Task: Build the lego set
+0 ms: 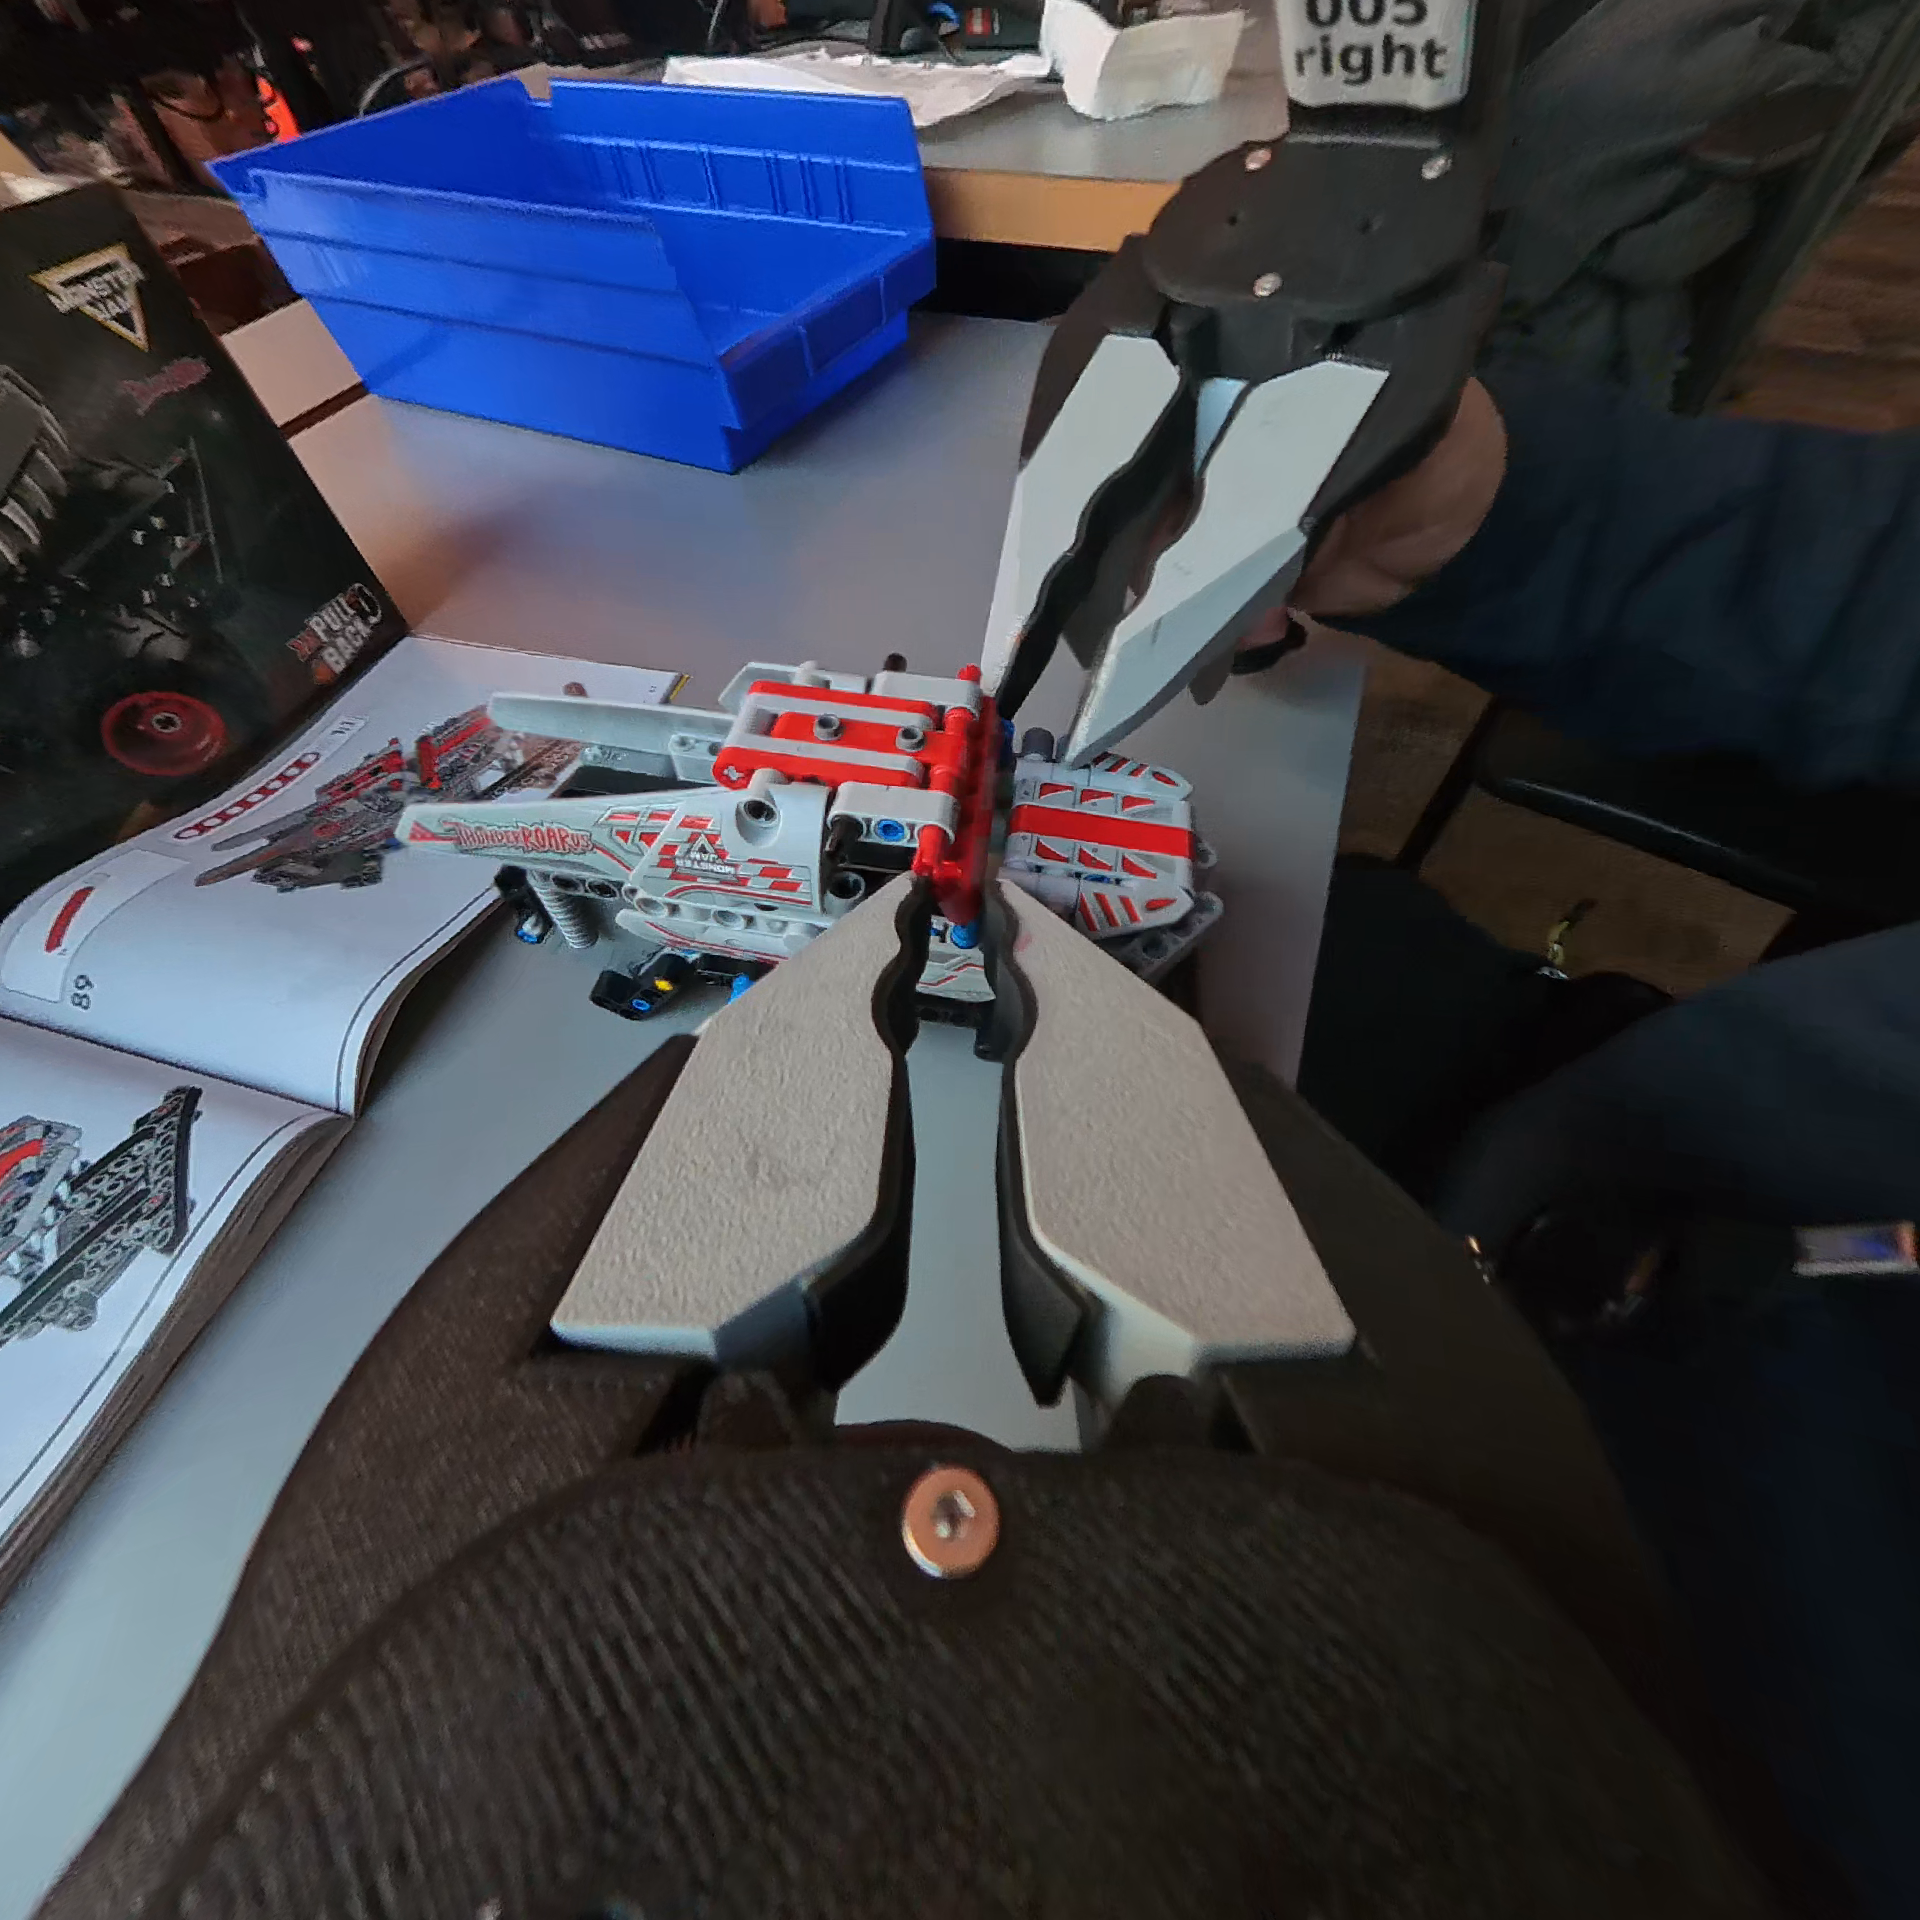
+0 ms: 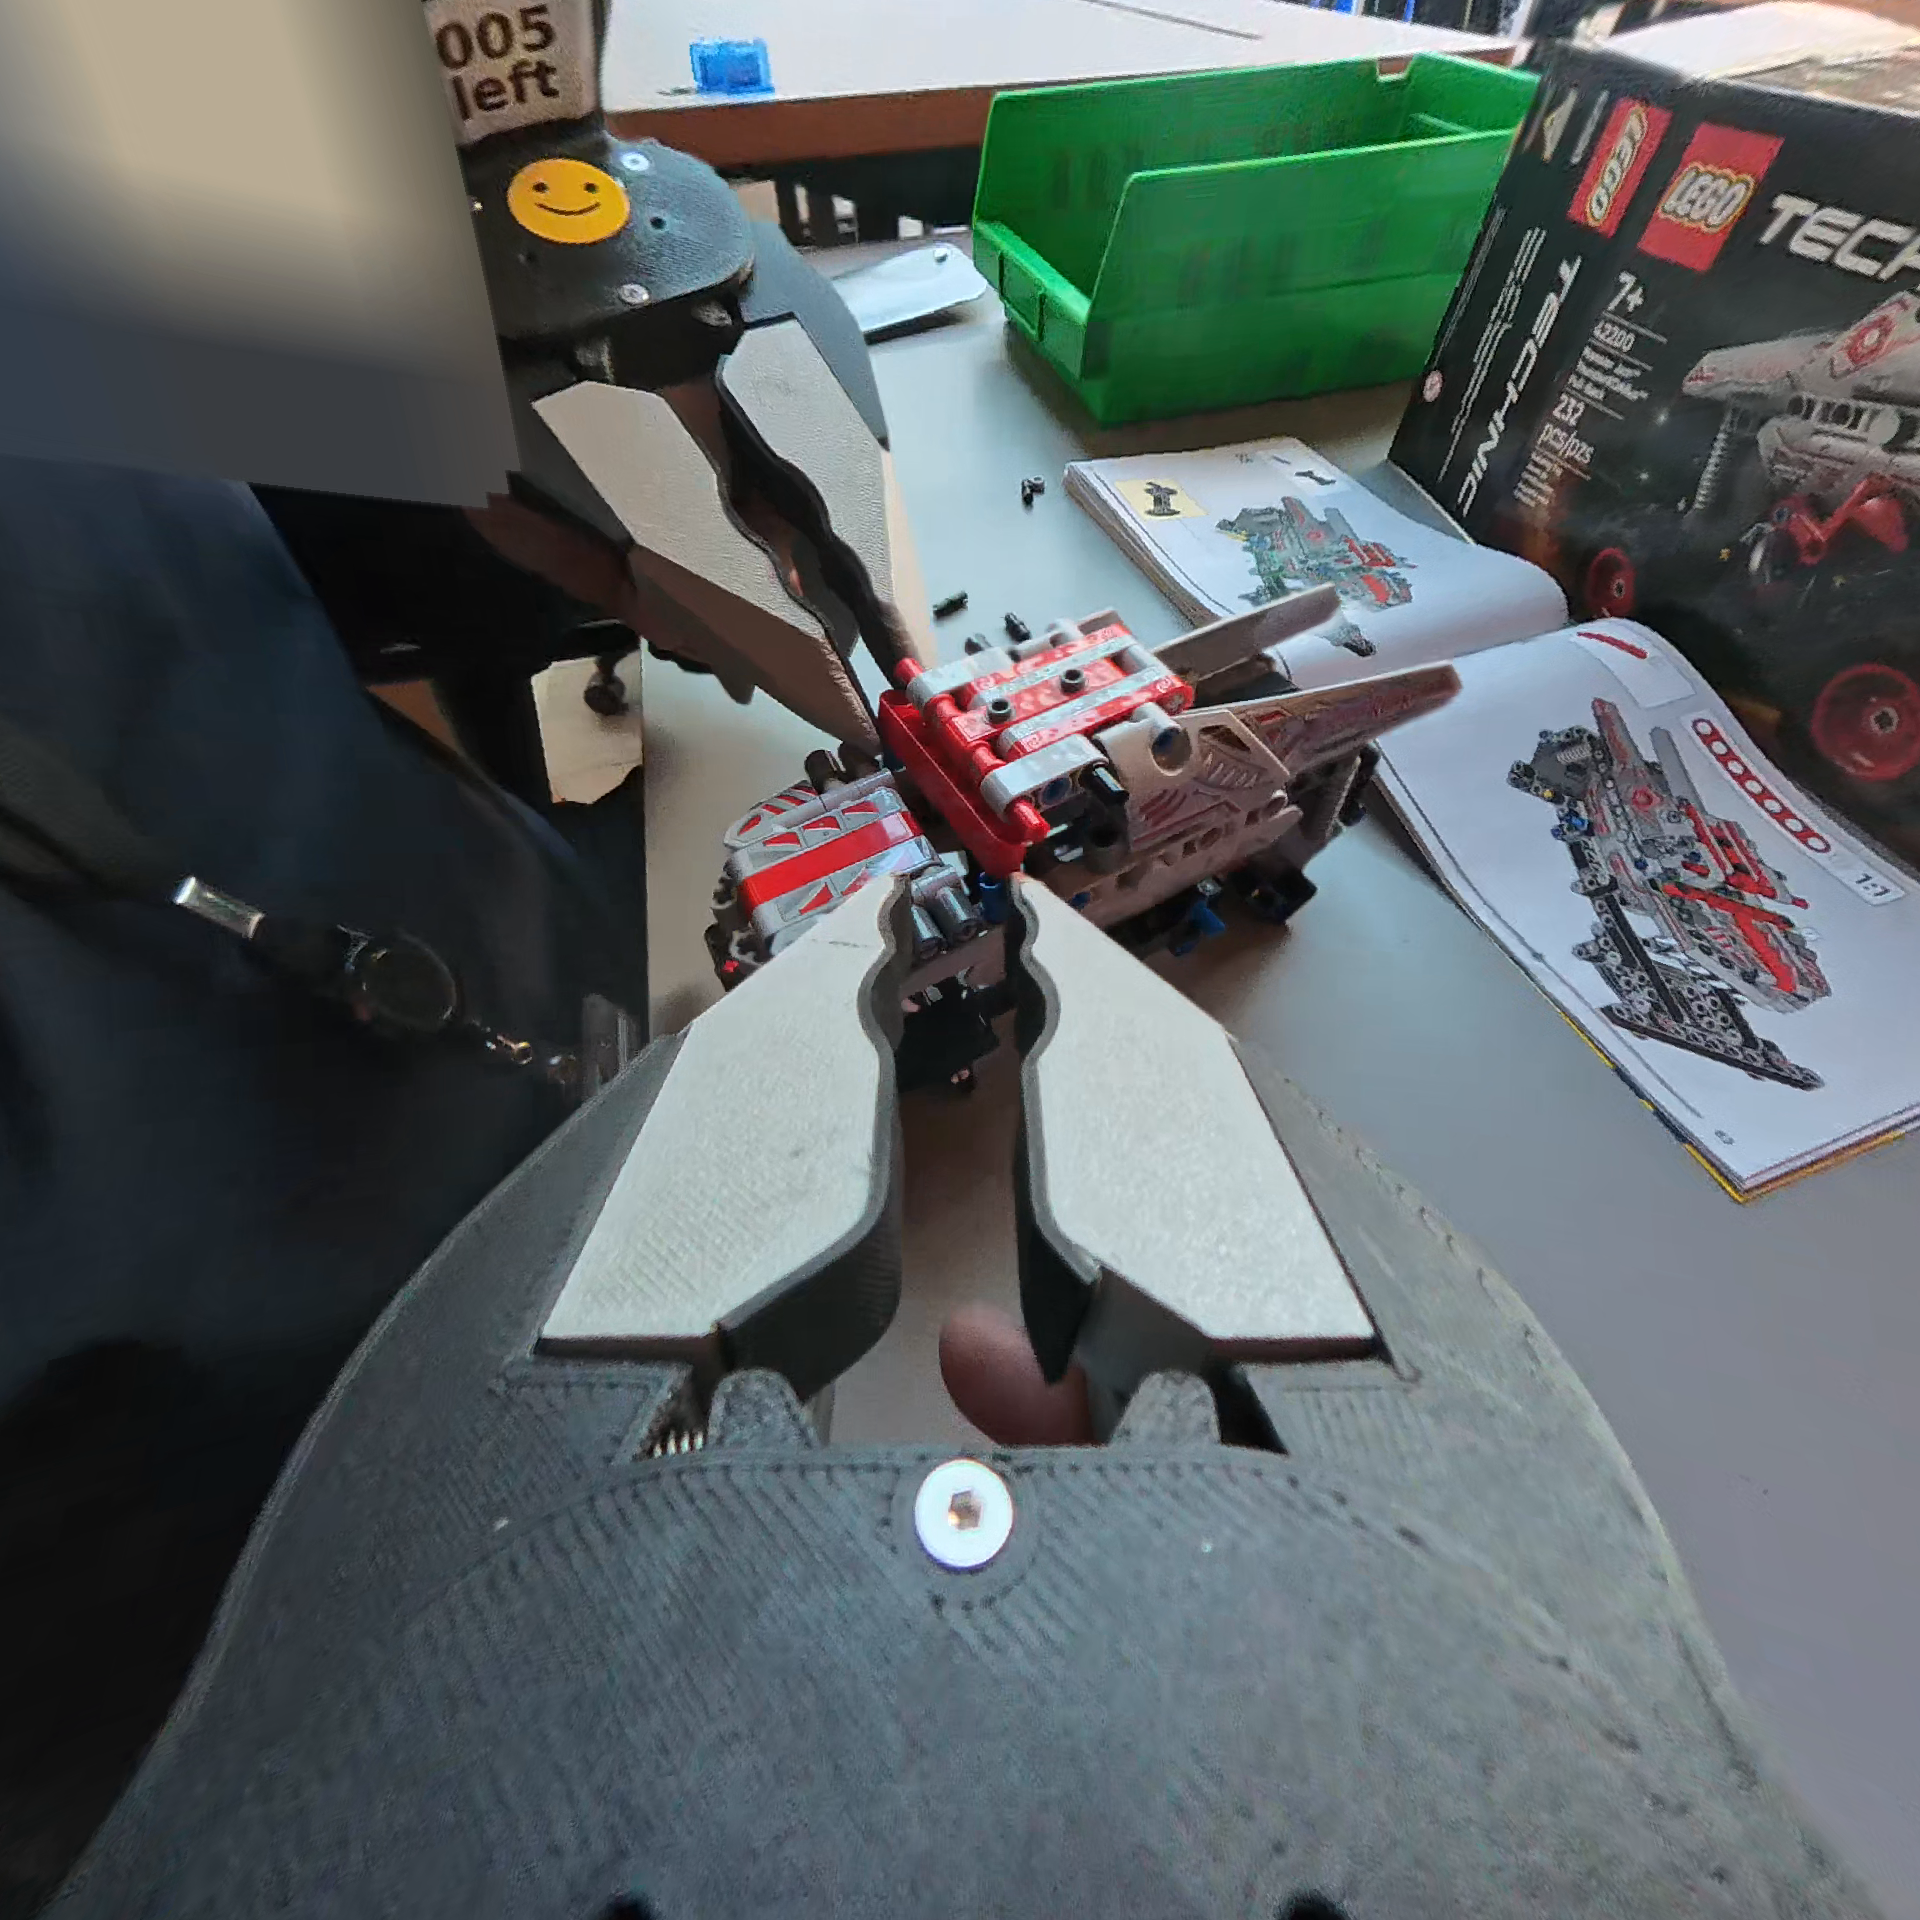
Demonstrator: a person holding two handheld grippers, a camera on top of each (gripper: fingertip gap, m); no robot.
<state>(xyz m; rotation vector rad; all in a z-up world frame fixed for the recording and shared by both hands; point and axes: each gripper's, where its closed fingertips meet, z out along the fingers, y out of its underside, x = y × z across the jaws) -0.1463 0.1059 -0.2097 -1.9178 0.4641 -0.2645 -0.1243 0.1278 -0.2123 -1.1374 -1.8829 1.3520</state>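
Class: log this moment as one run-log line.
left tongs: shut on red beam | right tongs: closing on model, grip unclear | manual open

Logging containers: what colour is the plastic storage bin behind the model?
The plastic storage bin is blue, clearest in left wrist view.

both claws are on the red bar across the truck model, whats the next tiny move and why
Probably press the upright red beam down and inward with the left claw while the right claw steadies its other end, since it stands tilted above the grey-and-red truck model.
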